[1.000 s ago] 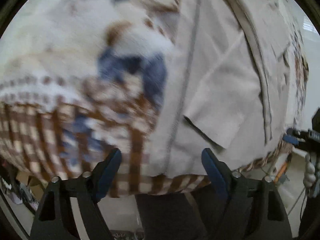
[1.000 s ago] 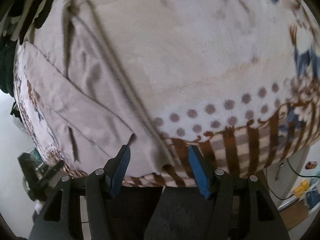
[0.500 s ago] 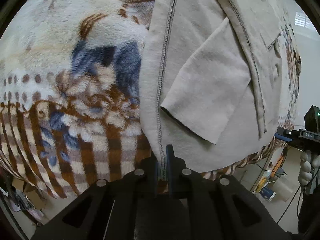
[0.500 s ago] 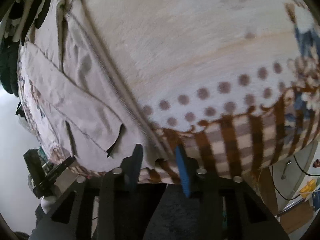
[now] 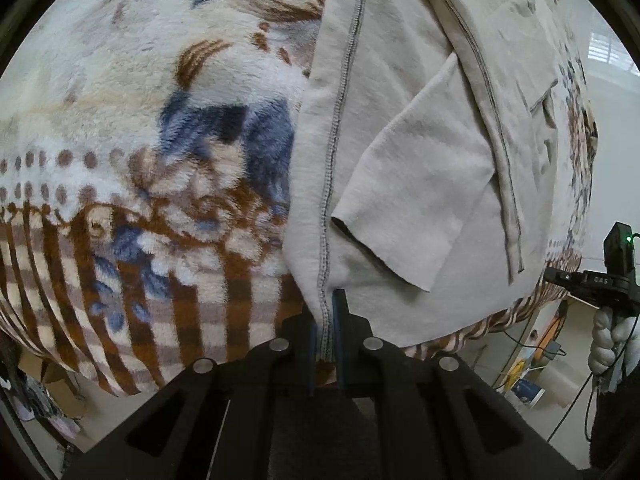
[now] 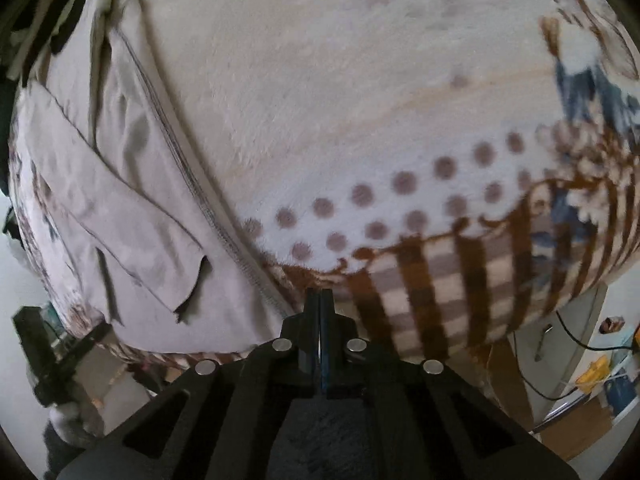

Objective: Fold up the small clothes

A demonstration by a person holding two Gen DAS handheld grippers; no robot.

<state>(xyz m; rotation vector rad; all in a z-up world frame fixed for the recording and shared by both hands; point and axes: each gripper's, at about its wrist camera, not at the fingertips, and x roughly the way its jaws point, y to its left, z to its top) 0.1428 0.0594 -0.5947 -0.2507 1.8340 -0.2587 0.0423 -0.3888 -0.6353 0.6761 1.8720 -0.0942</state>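
A beige garment (image 5: 420, 168) with grey stitched seams lies spread on a fleece blanket (image 5: 140, 160). Its pocket lining sticks out as a loose flap (image 5: 416, 200). My left gripper (image 5: 326, 312) is shut on the garment's near stitched edge at the blanket's front. In the right wrist view the same garment (image 6: 132, 208) lies at the left. My right gripper (image 6: 320, 304) is shut at the garment's other near corner by the seam (image 6: 224, 232); the jaws are pressed together and whether they hold cloth is hidden.
The blanket (image 6: 400, 100), patterned with brown dots, stripes and blue flowers, covers the whole surface and drops off at the near edge. The other hand-held gripper (image 5: 600, 276) shows at the right of the left wrist view. Floor clutter and cables lie below.
Both grippers went from wide open to shut. The left closed on the garment's near edge first; the right closed at the other corner by the seam.
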